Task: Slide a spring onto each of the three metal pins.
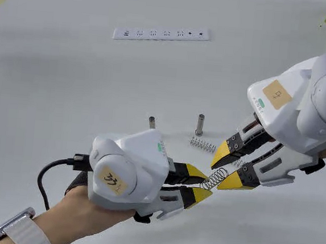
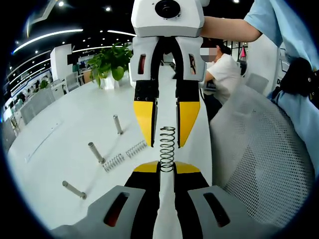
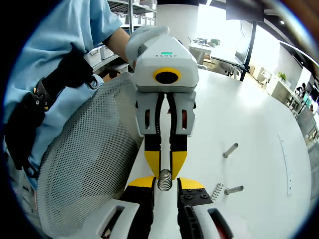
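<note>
A steel spring (image 1: 215, 177) hangs in the air between both grippers. My left gripper (image 1: 203, 184) is shut on its near end, as the left gripper view shows the spring (image 2: 167, 148) rising from the closed yellow tips (image 2: 167, 167). My right gripper (image 1: 219, 174) faces it, open, with a jaw on either side of the spring's far end (image 3: 164, 180). Two metal pins (image 1: 151, 121) (image 1: 200, 124) stand upright on the white table, both bare. A loose spring (image 1: 203, 144) lies beside the right-hand pin. A third pin (image 2: 74, 189) sits lower left in the left gripper view.
A white power strip (image 1: 161, 34) lies far back on the table (image 1: 68, 91). A second loose spring (image 2: 113, 162) lies next to the one by the pins. A grey mesh chair (image 3: 84, 164) stands at the table's near edge. A potted plant (image 2: 112, 62) stands far off.
</note>
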A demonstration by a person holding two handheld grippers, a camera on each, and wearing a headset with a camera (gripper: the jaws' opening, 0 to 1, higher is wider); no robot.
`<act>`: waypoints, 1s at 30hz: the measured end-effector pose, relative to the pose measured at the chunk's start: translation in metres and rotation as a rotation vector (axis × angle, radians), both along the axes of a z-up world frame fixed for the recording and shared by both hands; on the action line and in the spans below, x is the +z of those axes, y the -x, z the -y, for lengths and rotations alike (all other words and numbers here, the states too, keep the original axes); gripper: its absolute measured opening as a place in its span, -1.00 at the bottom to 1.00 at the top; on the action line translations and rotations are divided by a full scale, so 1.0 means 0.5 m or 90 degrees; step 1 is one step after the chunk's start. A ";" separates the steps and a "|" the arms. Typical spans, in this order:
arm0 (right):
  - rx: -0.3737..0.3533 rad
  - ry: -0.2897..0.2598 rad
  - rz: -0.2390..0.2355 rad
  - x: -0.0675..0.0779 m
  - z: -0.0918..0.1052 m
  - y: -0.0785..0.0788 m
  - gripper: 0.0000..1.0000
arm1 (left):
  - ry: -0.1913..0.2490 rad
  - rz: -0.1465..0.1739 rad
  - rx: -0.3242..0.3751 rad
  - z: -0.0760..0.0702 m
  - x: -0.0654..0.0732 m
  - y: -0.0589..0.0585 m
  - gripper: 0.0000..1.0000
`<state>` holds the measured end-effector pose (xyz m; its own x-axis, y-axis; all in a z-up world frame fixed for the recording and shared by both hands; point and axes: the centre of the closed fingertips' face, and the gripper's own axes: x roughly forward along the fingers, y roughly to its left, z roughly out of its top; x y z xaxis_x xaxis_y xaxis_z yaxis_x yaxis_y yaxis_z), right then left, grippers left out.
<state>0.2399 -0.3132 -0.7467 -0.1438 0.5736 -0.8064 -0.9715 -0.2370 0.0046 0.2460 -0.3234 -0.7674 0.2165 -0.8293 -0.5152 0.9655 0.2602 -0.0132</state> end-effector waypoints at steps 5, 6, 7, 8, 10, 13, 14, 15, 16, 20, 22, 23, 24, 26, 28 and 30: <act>0.007 0.001 -0.006 -0.002 -0.003 0.006 -0.78 | 0.004 -0.001 0.001 0.001 0.002 0.000 -0.88; 0.009 0.003 -0.007 -0.003 -0.005 0.006 -0.79 | 0.006 -0.002 0.002 0.001 0.003 0.000 -0.88; 0.010 0.004 -0.007 -0.003 -0.005 0.006 -0.80 | 0.007 -0.002 0.003 0.001 0.004 -0.001 -0.88; 0.010 0.005 -0.007 -0.004 -0.005 0.006 -0.80 | 0.008 -0.002 0.003 0.000 0.004 -0.001 -0.88; 0.010 0.006 -0.007 -0.008 -0.005 0.002 -0.81 | 0.008 0.000 0.003 0.000 0.005 -0.001 -0.88; 0.011 0.008 -0.007 -0.010 -0.004 0.001 -0.83 | 0.007 0.001 0.000 0.001 0.007 0.001 -0.88; 0.011 0.009 -0.007 -0.010 -0.004 0.002 -0.83 | 0.008 0.001 -0.001 0.001 0.007 0.001 -0.88; 0.012 0.009 -0.007 -0.010 -0.004 0.004 -0.83 | 0.008 0.001 -0.001 0.002 0.008 0.001 -0.88; 0.013 0.009 -0.007 -0.010 -0.005 0.005 -0.83 | 0.010 0.002 -0.001 0.003 0.009 0.001 -0.88; 0.014 0.012 -0.009 -0.010 -0.006 0.009 -0.84 | 0.009 0.002 -0.004 0.005 0.009 0.001 -0.88; 0.015 0.012 -0.007 -0.009 -0.006 0.009 -0.84 | 0.009 0.002 -0.004 0.005 0.009 0.002 -0.88; 0.015 0.013 -0.007 -0.009 -0.005 0.010 -0.84 | 0.010 0.002 -0.004 0.005 0.009 0.002 -0.88; 0.015 0.013 -0.007 -0.009 -0.005 0.010 -0.84 | 0.011 0.001 -0.004 0.005 0.009 0.002 -0.88; 0.016 0.016 -0.005 -0.009 -0.004 0.011 -0.84 | 0.010 0.002 -0.004 0.005 0.009 0.002 -0.88; 0.017 0.016 -0.003 -0.008 -0.005 0.011 -0.85 | 0.011 0.000 -0.002 0.005 0.009 0.002 -0.88; 0.016 0.018 -0.002 -0.009 -0.006 0.012 -0.85 | 0.012 -0.002 0.000 0.005 0.008 0.003 -0.88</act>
